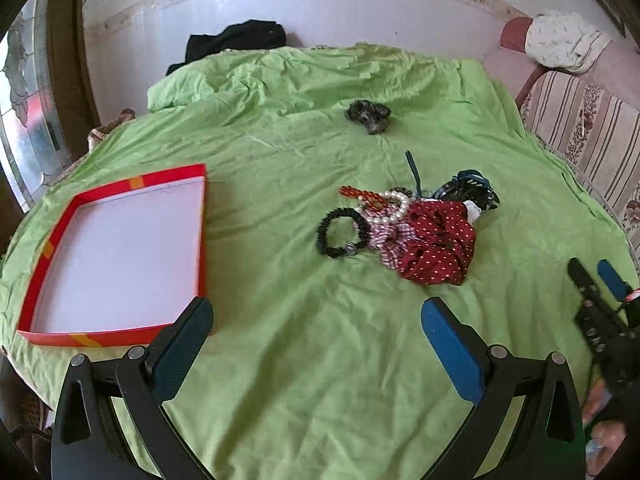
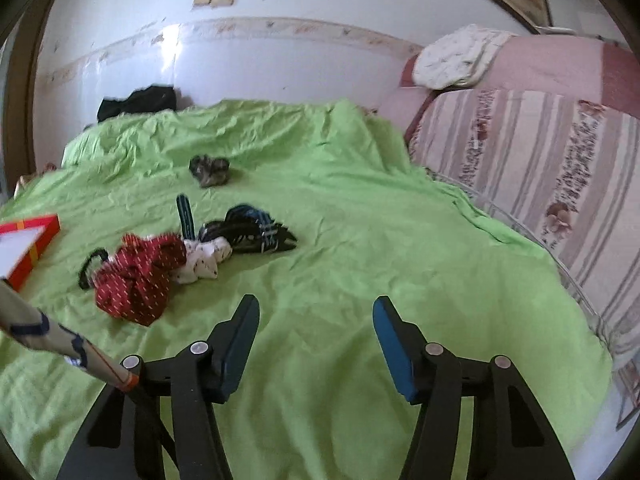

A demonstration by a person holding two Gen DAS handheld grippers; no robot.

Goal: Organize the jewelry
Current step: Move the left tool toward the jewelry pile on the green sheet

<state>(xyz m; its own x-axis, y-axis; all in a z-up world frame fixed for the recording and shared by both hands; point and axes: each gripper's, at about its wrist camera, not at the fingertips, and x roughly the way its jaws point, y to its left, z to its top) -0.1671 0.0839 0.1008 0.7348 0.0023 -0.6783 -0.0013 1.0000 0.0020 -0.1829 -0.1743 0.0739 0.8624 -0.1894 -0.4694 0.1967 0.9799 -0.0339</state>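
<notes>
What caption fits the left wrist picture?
Open left gripper above green bedsheet, between empty red box and jewelry pile.

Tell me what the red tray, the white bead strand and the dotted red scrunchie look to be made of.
Shallow red tray with white floor: likely cardboard, matte, with thin folded walls and taped corners.
White bead strand: glossy round beads, pearl-like; real or plastic cannot be told.
Dark red white-dotted scrunchie: woven fabric, soft and gathered into folds.

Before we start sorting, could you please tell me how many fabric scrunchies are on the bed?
4 visible: the red polka-dot scrunchie in the pile, the red-and-white checked scrunchie left of it, the white scrunchie behind, and the dark grey scrunchie alone farther back. More may be buried.
</notes>
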